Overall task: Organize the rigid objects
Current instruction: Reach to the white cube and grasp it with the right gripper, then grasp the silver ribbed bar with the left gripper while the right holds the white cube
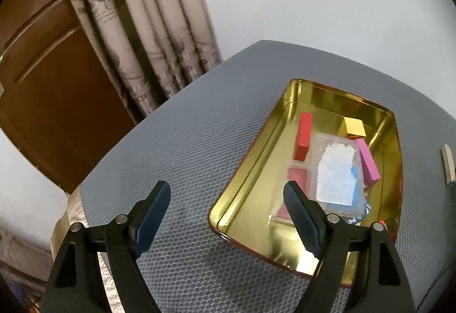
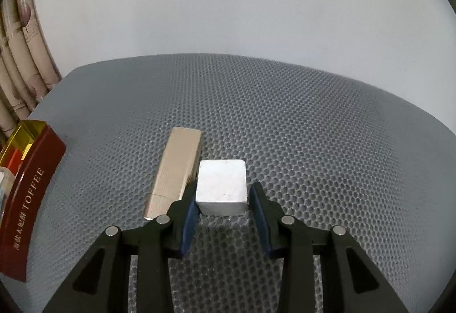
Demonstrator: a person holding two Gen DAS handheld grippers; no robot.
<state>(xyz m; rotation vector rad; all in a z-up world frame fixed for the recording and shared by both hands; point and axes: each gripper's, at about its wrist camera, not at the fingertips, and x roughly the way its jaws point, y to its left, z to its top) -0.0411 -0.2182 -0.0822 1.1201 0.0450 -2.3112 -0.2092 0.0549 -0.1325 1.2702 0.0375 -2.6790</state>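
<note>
L gripper [image 1: 228,193] pitched down, fingers [image 1: 154,213] spread wide, nothing btwn them. R gripper [image 2: 223,199] also pitched down, fingers [image 2: 188,216] about half apart, 9 o'clock finger nearly touching, 3 o'clock one w/ gap.

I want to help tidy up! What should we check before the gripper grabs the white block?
1. White cube sits between the right gripper fingers: ok.
2. Pads pressing both sides: cannot tell; a slim gap shows on the right.
3. Silver bar clear of the fingers: not ok, it lies right beside the left finger.
4. Toffee tin has room: ok, bare floor near its front.
5. Left gripper free: ok, open and holding nothing.
</note>
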